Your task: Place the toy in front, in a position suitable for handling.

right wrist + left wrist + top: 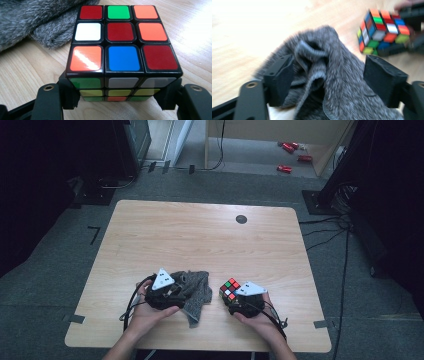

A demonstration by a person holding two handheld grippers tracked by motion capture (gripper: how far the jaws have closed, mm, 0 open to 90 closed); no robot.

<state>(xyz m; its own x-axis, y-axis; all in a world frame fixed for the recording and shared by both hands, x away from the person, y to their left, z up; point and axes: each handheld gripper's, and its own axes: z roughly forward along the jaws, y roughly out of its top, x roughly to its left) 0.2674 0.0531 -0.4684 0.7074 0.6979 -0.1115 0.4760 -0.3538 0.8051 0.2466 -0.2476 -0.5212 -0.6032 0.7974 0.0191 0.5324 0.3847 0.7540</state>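
- Two things occupy your grippers near the table's [150,230] front edge: a soft grey cloth [332,82] left, a hard puzzle cube [122,50] right.
- Your left gripper's [328,80] jaws stand apart around the bunched cloth; it looks limp and light, so pinch a thick fold.
- Your right gripper [120,97] clamps the cube's lower side faces; it looks rigid and slick, so keep the pads square.

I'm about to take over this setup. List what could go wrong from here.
1. The grey cloth lies bunched between the open left gripper; closing now may catch only a loose fold, which could slip.
2. The cloth lies close beside the puzzle cube, so dragging it may nudge the cube.
3. The right gripper clamps only the cube's lower sides; it might twist out.
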